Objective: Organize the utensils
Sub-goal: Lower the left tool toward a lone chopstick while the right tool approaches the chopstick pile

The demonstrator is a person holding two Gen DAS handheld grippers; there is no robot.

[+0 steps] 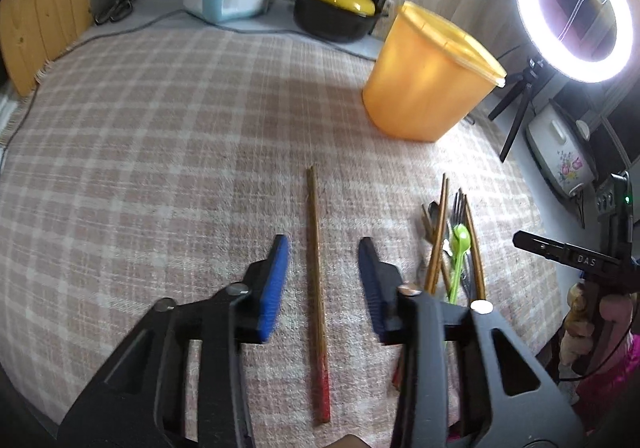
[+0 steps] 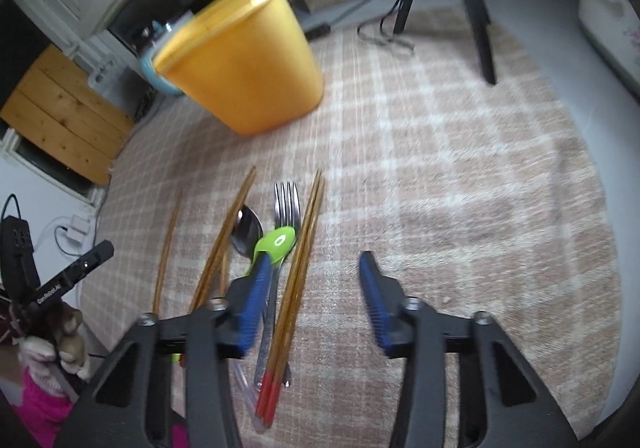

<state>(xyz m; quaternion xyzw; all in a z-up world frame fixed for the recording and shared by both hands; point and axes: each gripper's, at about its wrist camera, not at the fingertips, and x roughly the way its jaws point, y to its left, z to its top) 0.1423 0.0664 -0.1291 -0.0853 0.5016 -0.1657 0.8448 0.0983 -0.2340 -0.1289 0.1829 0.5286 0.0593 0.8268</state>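
Desk [image 1: 140,128] with a checked cloth, largest thing in view. Orange tub [image 1: 428,84] stands far right on it, open top, likely where the utensils go; looks like light plastic, could tip if knocked.

Utensil pile [image 2: 276,248] lies near, right of centre: chopsticks, a steel fork [image 2: 286,196], a steel spoon [image 2: 246,228], a green plastic spoon [image 2: 278,242], all overlapping. Single chopstick [image 1: 316,268] lies apart to the left of the pile, flat, red end near.

Left gripper [image 1: 324,248] straddles the single chopstick, jaws apart, pads not touching it. Right gripper [image 2: 316,268] has jaws apart over the pile's right edge; a chopstick pair [image 2: 298,268] lies between the fingers, left pad over the green spoon; contact unclear.

Handling, judged: chopsticks thin, stiff, light, roll easily; pinch mid-shaft across the width, low against the cloth. Steel pieces heavier and slick; take them at the handle. Green spoon light, may flick out.
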